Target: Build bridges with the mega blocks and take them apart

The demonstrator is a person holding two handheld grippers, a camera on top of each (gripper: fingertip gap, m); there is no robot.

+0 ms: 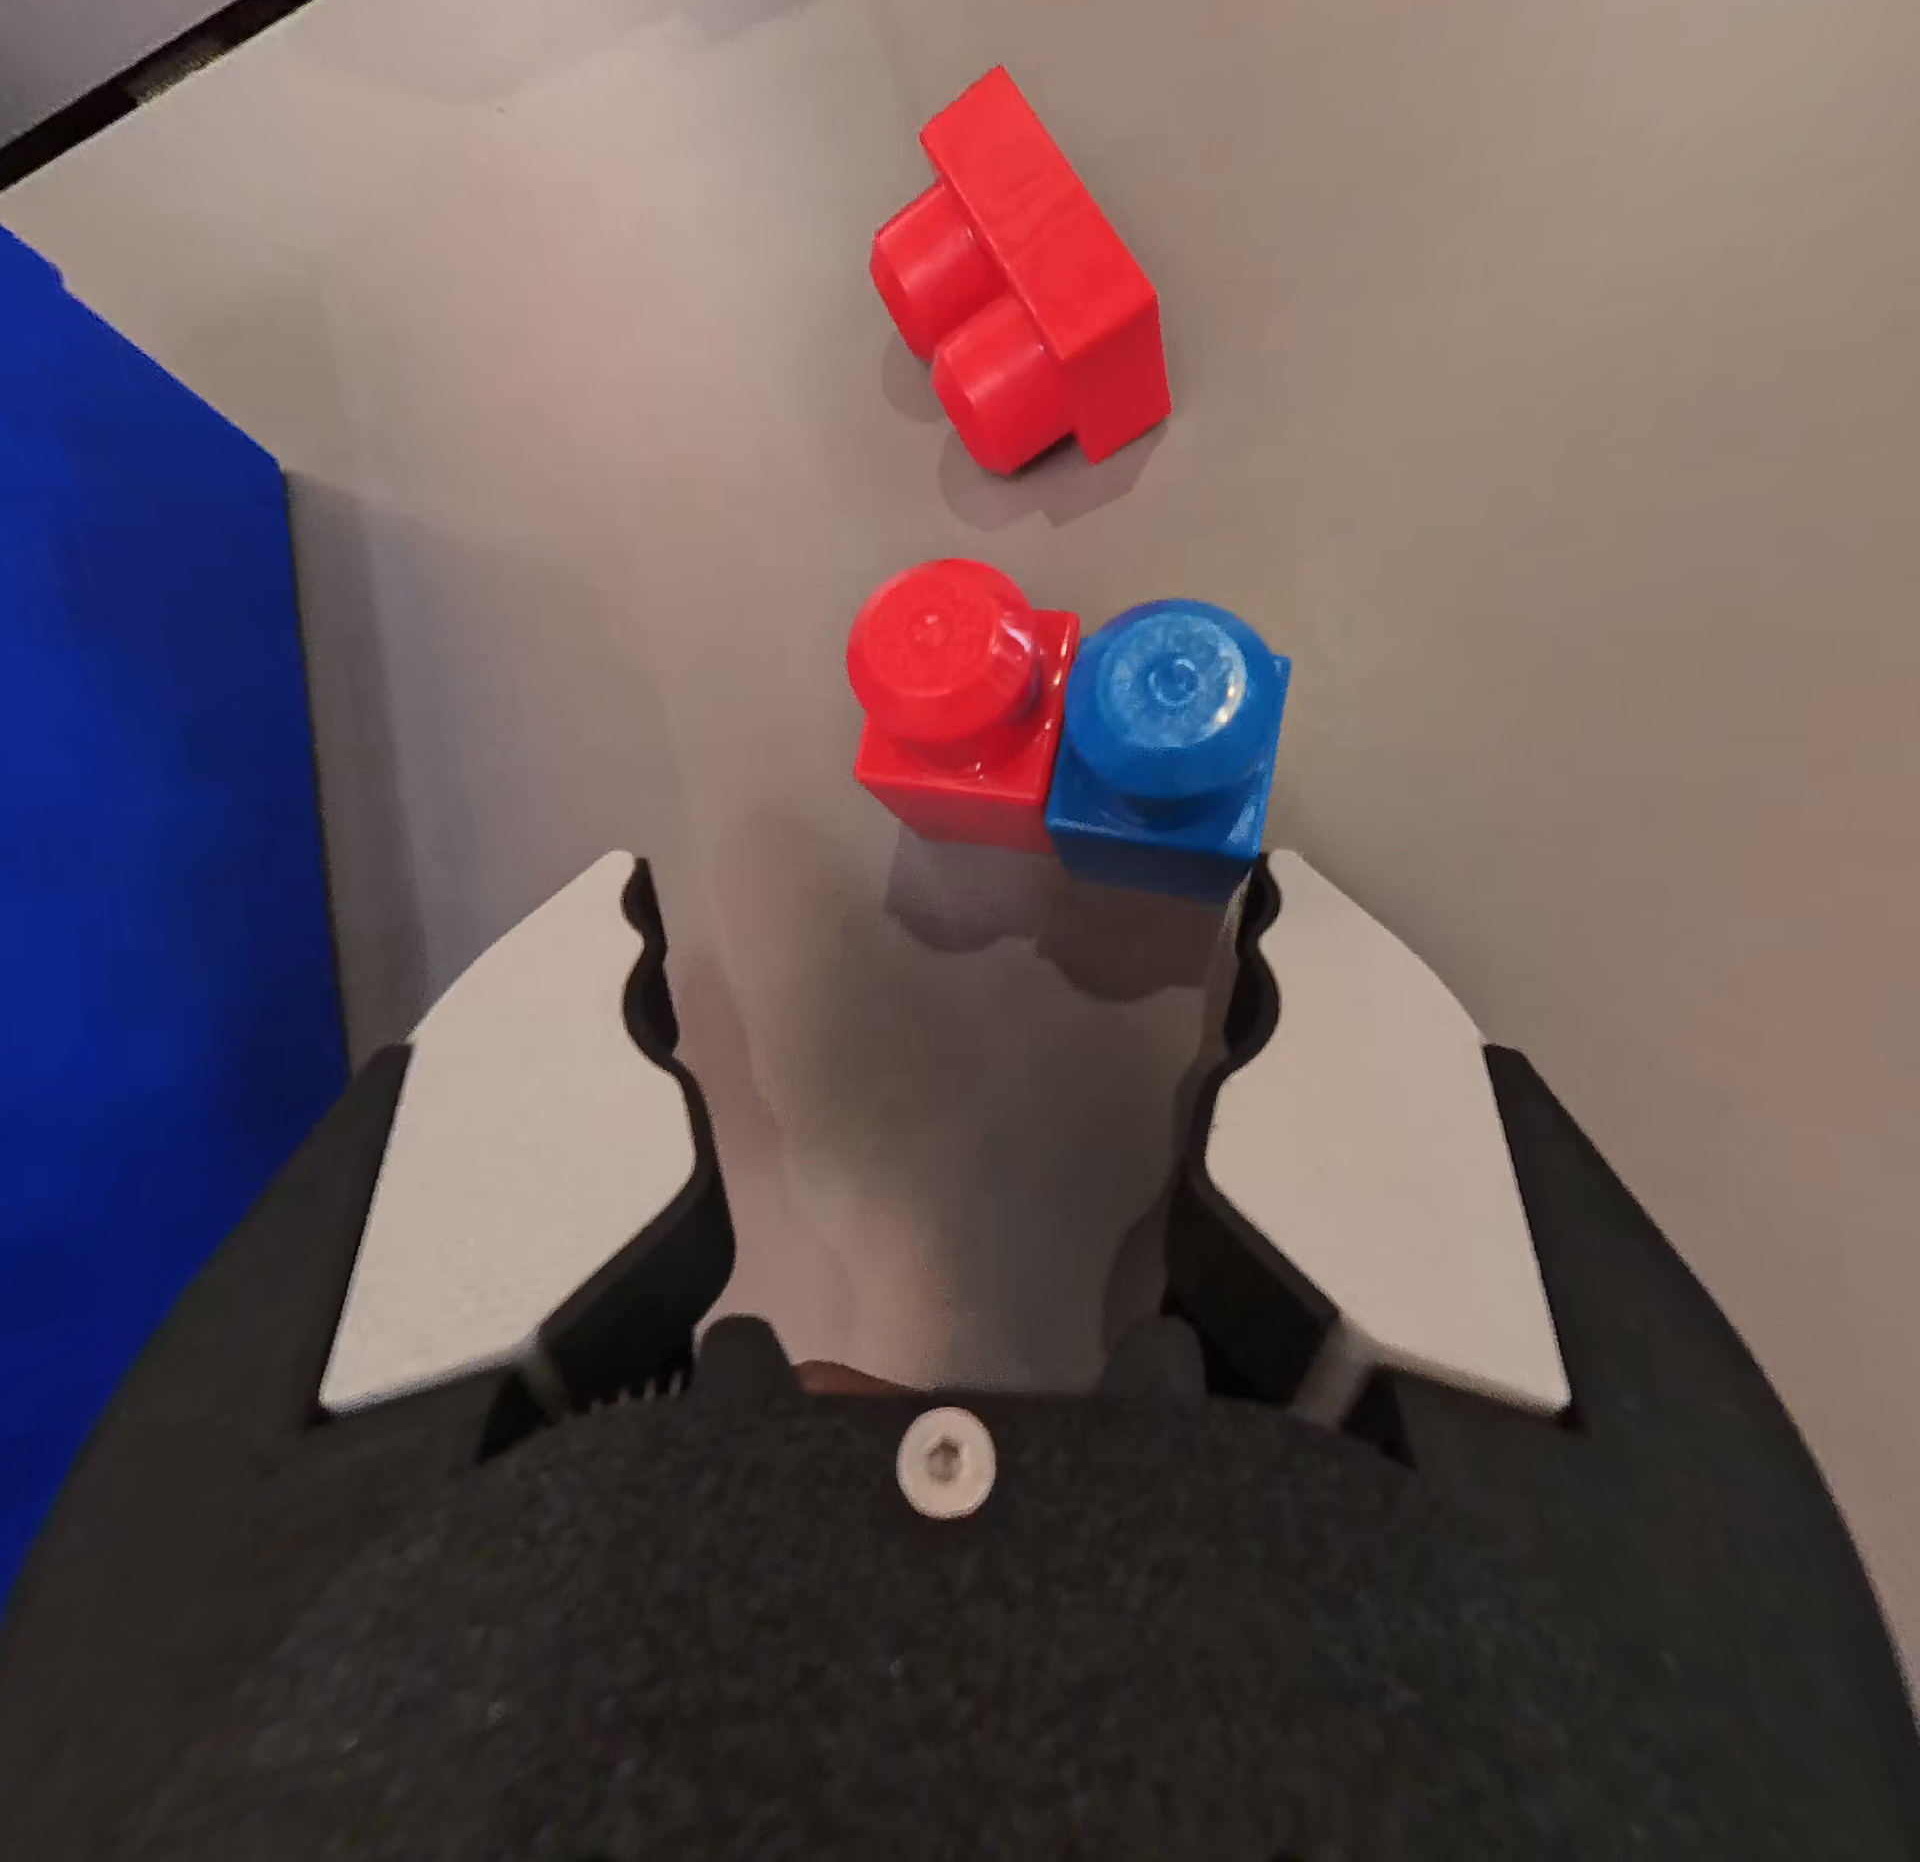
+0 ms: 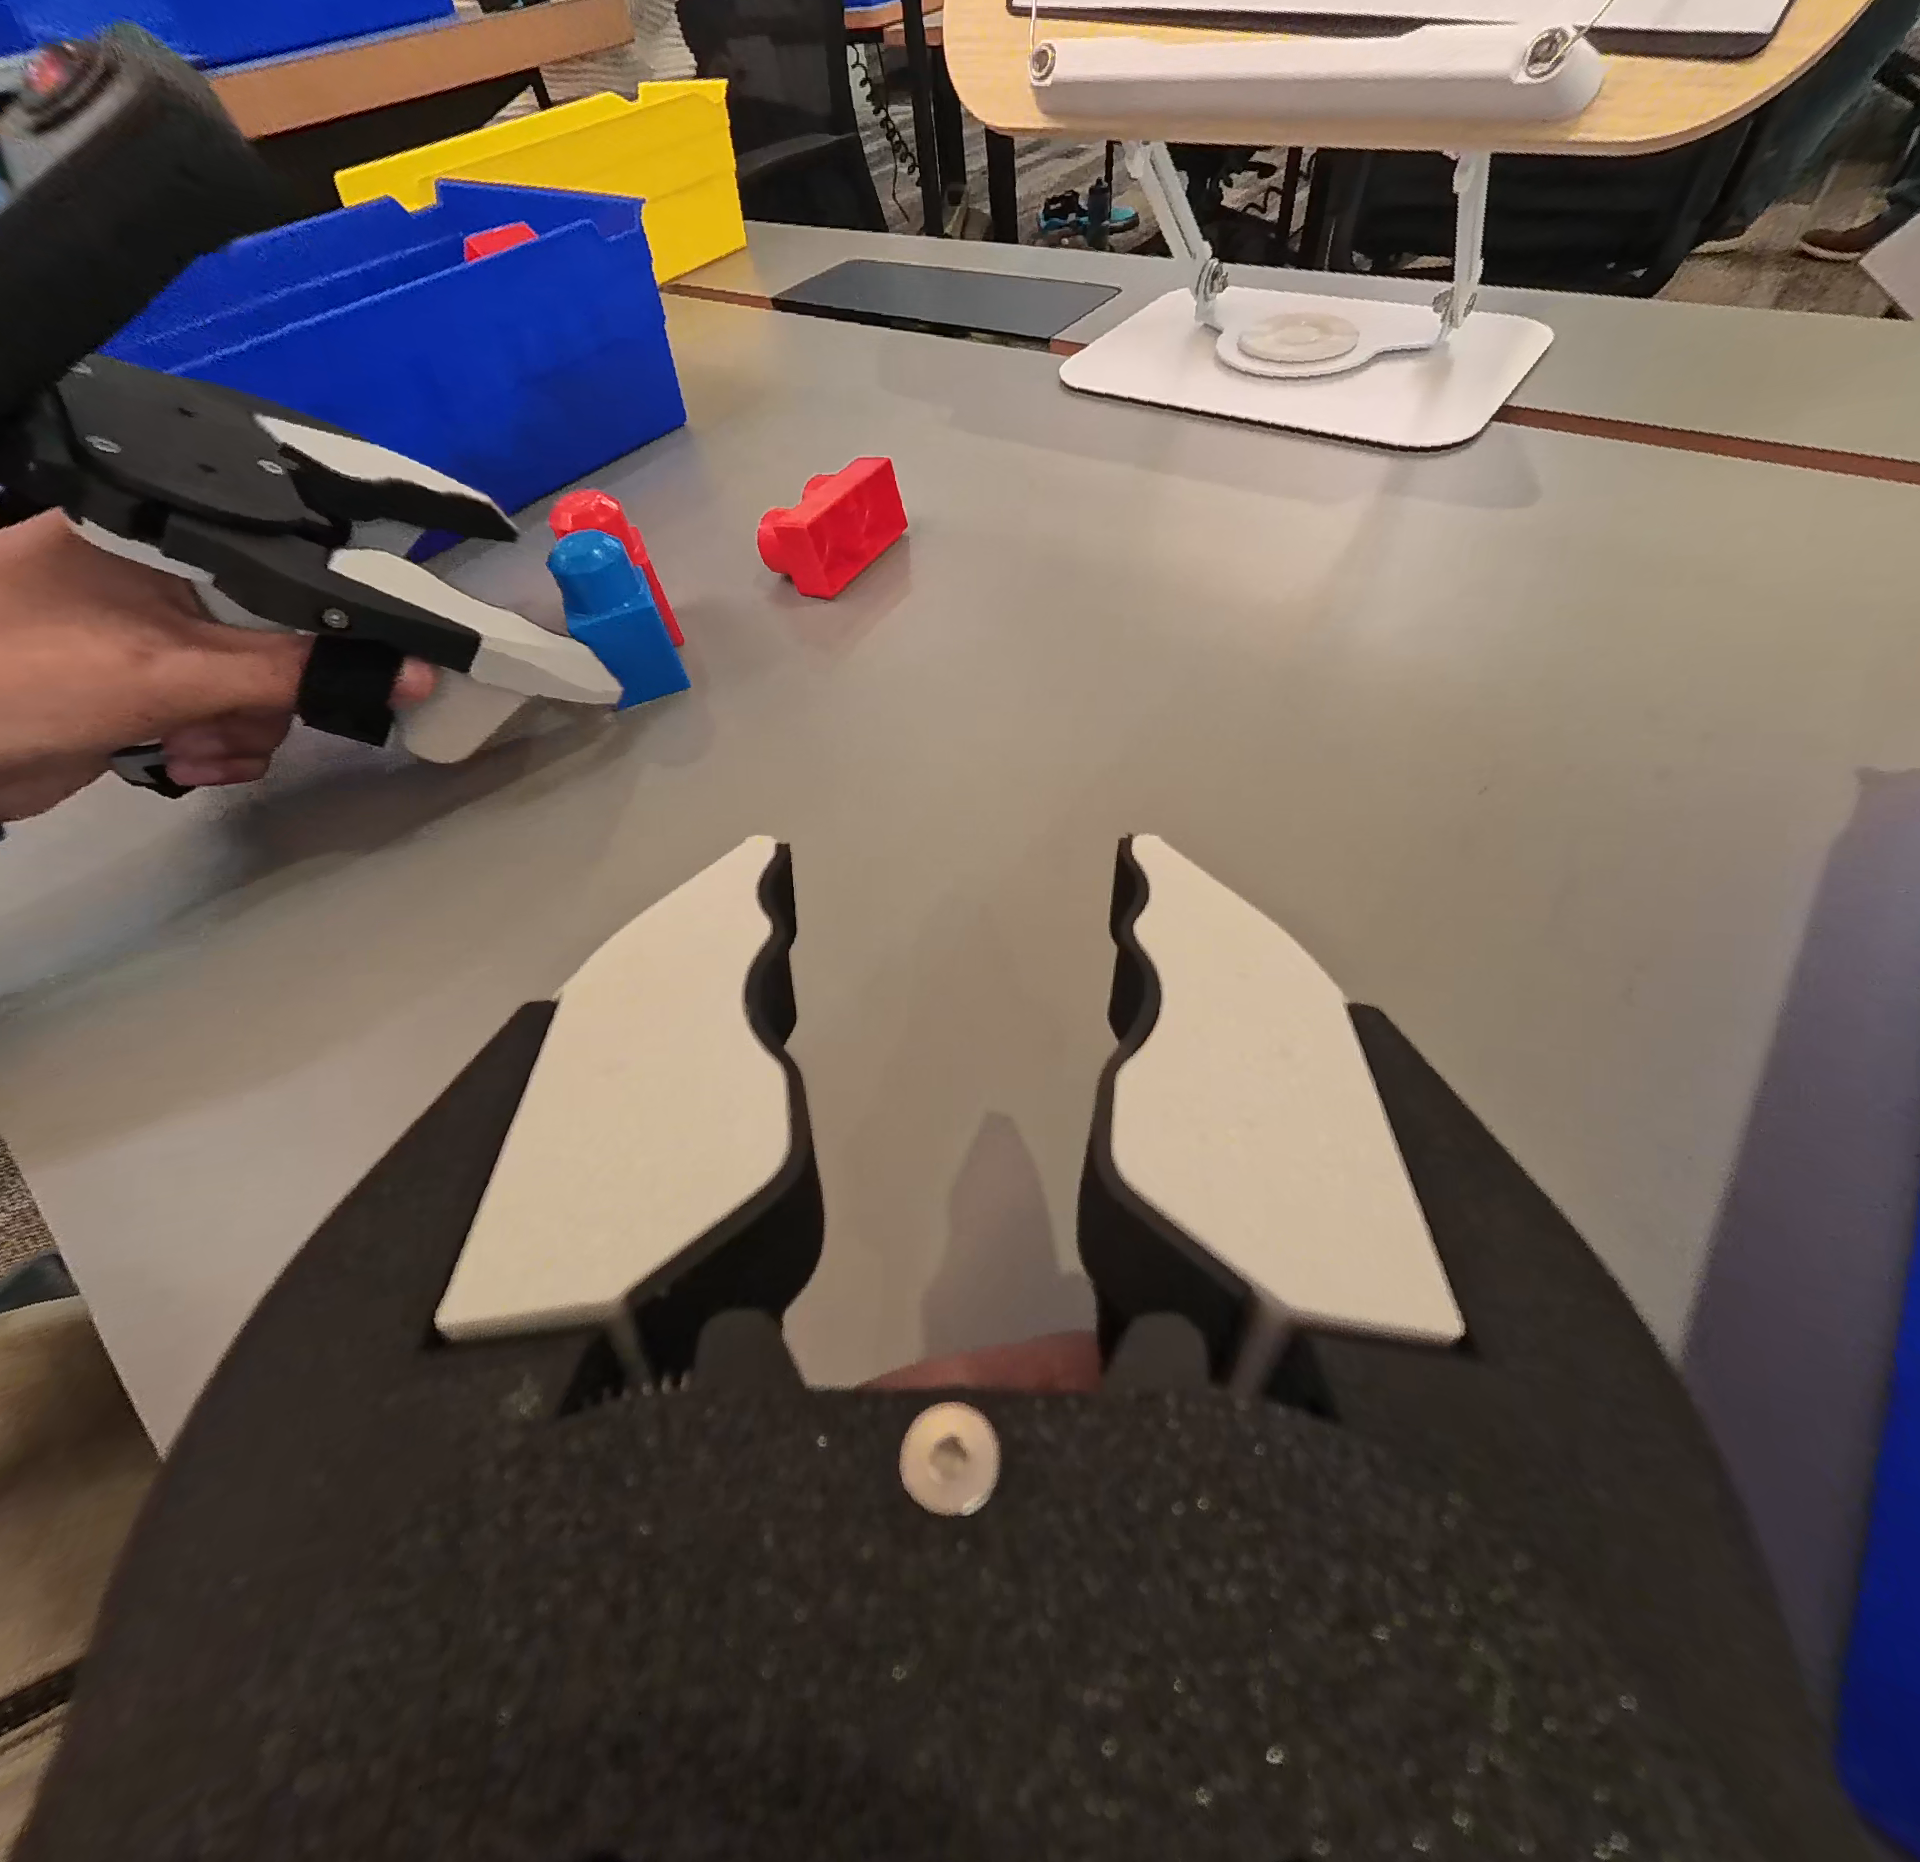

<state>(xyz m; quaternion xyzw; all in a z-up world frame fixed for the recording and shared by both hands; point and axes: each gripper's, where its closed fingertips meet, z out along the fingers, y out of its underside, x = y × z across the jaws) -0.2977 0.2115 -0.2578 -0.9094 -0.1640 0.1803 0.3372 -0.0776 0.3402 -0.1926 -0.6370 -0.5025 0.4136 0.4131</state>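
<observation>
**Left gripper at the paired single-stud blocks; no bridge standing**

Three blocks were found loose on the grey table. A red single-stud block and a blue single-stud block were seen upright and touching side by side. A red two-stud block was seen lying on its side, a little beyond the pair and apart from it. Nothing was stacked, so the work was judged to be either at the opening of a build or just after a dismantling; which of the two could not be settled from the views.

The left gripper was held low over the table with its jaws wide and nothing between them. One fingertip was seen at, or just beside, the base of the blue block; actual contact could not be confirmed. The right gripper was held well back from the blocks, its jaws parted moderately and empty.

A blue bin was noted near the pair, with a yellow bin behind it and a white stand further along the table.

For a bridge, the two uprights would need to be separated so that the two-stud block could span them. The next move was judged to require the left jaws to be centred on one block alone, since the neighbour could be dragged along.
</observation>
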